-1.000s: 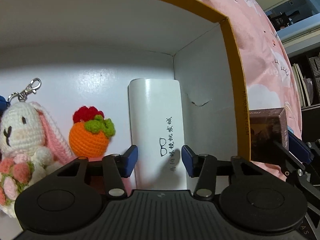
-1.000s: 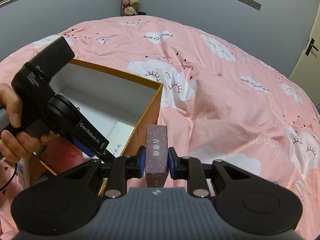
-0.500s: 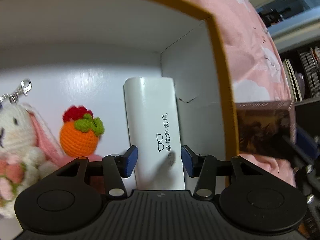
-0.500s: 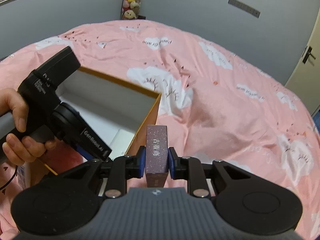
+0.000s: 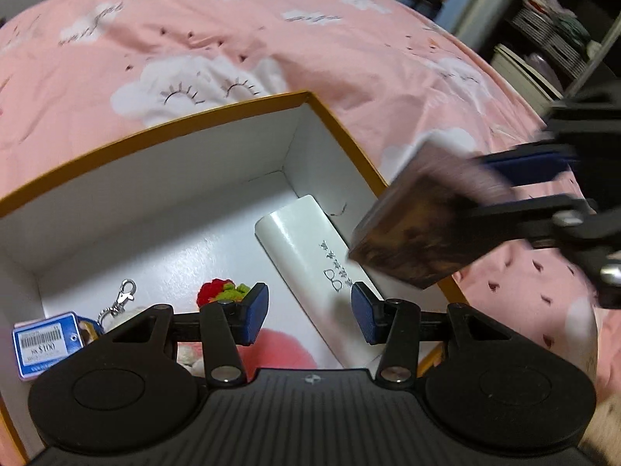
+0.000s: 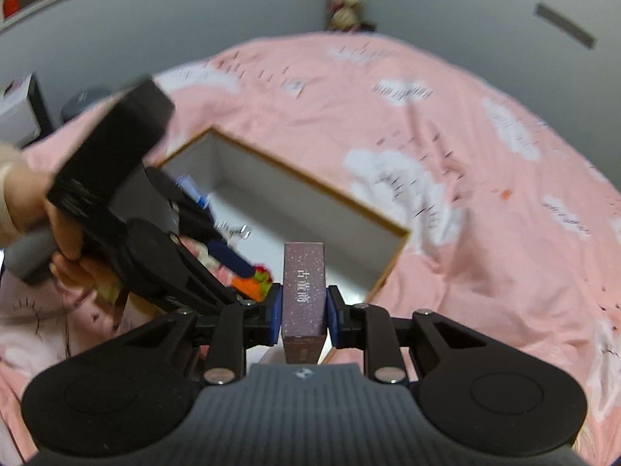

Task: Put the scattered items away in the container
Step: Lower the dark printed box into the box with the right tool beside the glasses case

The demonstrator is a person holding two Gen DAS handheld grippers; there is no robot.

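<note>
My right gripper pinches the purple box on its two narrow sides, its long axis pointing away from me. The orange-rimmed container lies just ahead and below, its near corner under the box. My left gripper, spread and empty, hangs over that container, above the white case.
</note>
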